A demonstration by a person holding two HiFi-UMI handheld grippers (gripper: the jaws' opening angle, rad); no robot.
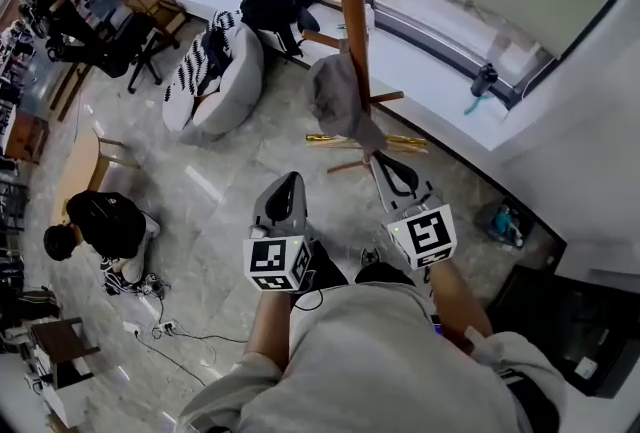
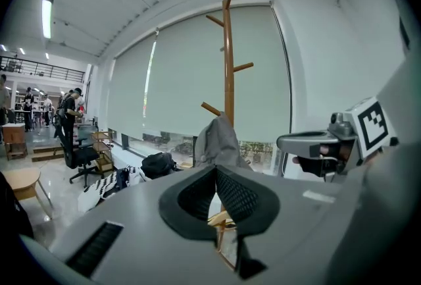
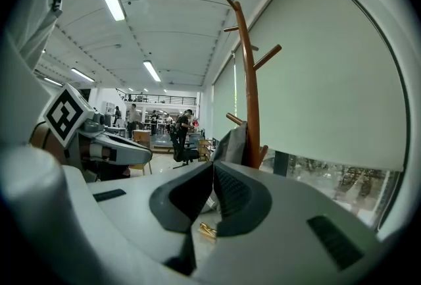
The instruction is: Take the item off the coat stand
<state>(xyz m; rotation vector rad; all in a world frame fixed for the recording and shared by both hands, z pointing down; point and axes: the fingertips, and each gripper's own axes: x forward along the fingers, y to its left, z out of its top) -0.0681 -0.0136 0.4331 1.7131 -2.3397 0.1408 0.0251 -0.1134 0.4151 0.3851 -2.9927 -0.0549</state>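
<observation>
A tall wooden coat stand (image 1: 349, 11) rises ahead of me, with a grey cloth item (image 1: 338, 99) hanging on one of its lower pegs. That grey item (image 2: 217, 141) also shows in the left gripper view beside the pole, and in the right gripper view the grey item (image 3: 234, 143) hangs left of the stand (image 3: 249, 86). My left gripper (image 1: 287, 183) is shut and empty, short of the stand. My right gripper (image 1: 381, 159) is shut with nothing in it, its tip just below the grey item.
A striped beanbag chair (image 1: 213, 73) and a black backpack (image 1: 276, 1) lie left of the stand by the window ledge. A person (image 1: 100, 226) crouches on the floor at left. Office chairs and desks (image 1: 95, 16) stand far left. A dark cabinet (image 1: 580, 321) sits at right.
</observation>
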